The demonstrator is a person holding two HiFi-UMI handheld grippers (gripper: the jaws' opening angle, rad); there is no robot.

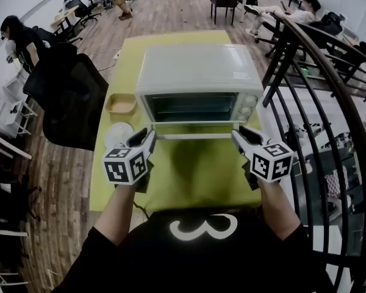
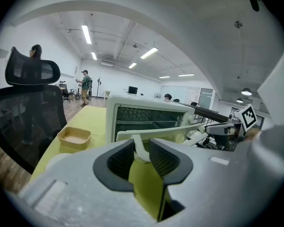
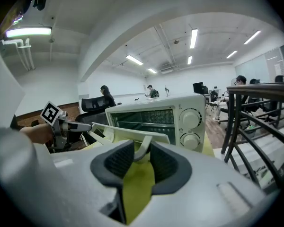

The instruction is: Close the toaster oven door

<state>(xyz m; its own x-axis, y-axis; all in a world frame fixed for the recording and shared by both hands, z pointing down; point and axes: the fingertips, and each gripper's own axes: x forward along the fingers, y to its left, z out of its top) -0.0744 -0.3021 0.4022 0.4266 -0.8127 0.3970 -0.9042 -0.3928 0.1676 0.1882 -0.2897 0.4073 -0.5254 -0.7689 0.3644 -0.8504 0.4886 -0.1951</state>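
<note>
A white toaster oven [image 1: 198, 72] stands on the yellow-green table [image 1: 189, 182], front toward me. Its glass door [image 1: 195, 126] hangs partly open, tilted up from flat, and the white bar handle [image 1: 195, 136] runs along its free edge. My left gripper [image 1: 147, 135] is shut on the handle's left end; in the left gripper view the handle's post [image 2: 141, 150] sits pinched between the dark pads. My right gripper [image 1: 238, 133] is shut on the right end, where the post [image 3: 143, 151] sits between its pads. The oven's knobs [image 3: 193, 119] are on the right of its front.
A tan dish [image 1: 121, 104] and a white round plate [image 1: 117, 133] lie left of the oven. A black office chair [image 1: 73, 96] stands at the table's left side. A black railing [image 1: 317, 102] curves along the right. People are farther back in the room.
</note>
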